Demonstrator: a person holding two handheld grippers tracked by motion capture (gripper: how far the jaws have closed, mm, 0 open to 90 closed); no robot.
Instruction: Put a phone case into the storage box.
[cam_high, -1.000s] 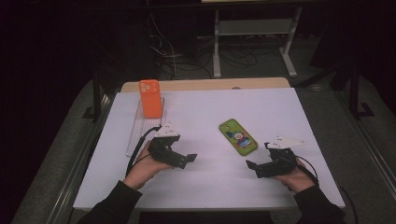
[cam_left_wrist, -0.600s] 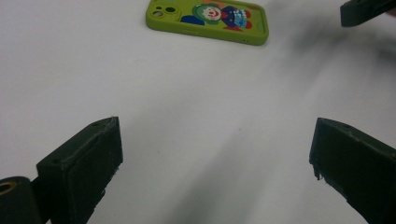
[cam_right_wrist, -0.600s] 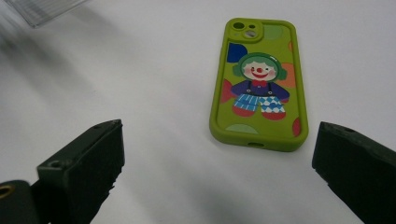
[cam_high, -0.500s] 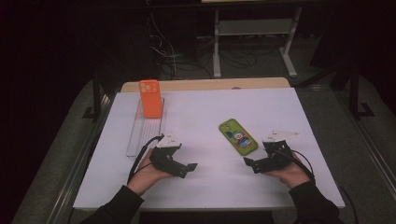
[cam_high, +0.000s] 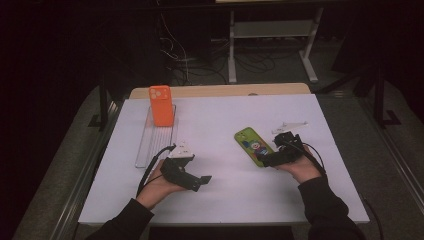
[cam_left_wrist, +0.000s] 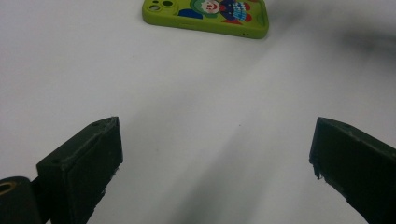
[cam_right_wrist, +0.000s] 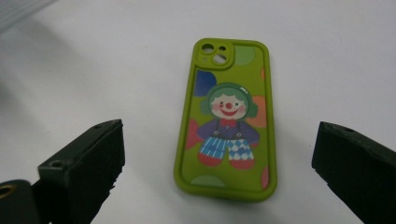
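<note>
A green phone case with a clown picture (cam_high: 254, 146) lies flat on the white table (cam_high: 225, 120), also seen as the green case (cam_right_wrist: 227, 119) and the green case (cam_left_wrist: 208, 14). My right gripper (cam_high: 265, 161) is open, its jaws wide apart, right at the case's near end; the case lies just ahead between the jaw lines, untouched (cam_right_wrist: 215, 186). My left gripper (cam_high: 202, 181) is open over bare table at the front left (cam_left_wrist: 215, 182). An orange phone case (cam_high: 161, 105) stands upright at the far end of a clear ribbed rack (cam_high: 156, 140).
A small white flat piece (cam_high: 289, 126) lies on the table beyond my right gripper. Past the table's far edge stand a metal stand (cam_high: 272, 37) and loose cables (cam_high: 185, 55) on a dark floor.
My right gripper has moved left and away from me, up to the near end of the green case. The left gripper has shifted only slightly.
</note>
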